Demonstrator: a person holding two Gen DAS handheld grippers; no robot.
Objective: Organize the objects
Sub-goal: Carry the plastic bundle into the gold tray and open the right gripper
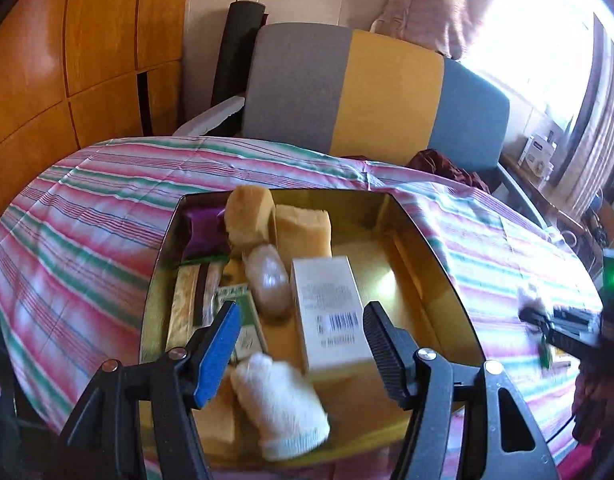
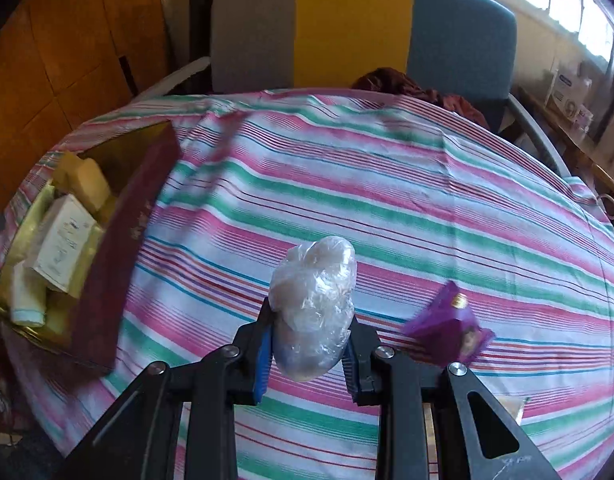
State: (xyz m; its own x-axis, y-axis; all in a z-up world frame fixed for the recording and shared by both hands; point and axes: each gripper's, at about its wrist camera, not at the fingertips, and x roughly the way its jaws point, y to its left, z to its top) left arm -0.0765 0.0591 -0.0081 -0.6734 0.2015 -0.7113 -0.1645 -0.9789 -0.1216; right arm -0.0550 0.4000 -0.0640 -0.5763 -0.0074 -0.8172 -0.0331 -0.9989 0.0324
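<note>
A gold-lined box (image 1: 423, 264) sits on the striped tablecloth and holds several items: a white carton (image 1: 331, 312), a white sock (image 1: 279, 404), a plastic-wrapped lump (image 1: 267, 280), yellow sponges (image 1: 303, 224) and a purple packet (image 1: 205, 228). My left gripper (image 1: 301, 344) is open above the box, empty. My right gripper (image 2: 309, 340) is shut on a clear plastic-wrapped bundle (image 2: 315, 300), held above the cloth to the right of the box (image 2: 123, 216). A purple packet (image 2: 451, 328) lies on the cloth just right of it.
A grey, yellow and blue chair (image 2: 355, 28) stands behind the table with a dark red cloth (image 2: 411, 88) on its seat. Wooden cabinets (image 1: 67, 60) are at the left. The right gripper's body (image 1: 567, 328) shows at the left view's right edge.
</note>
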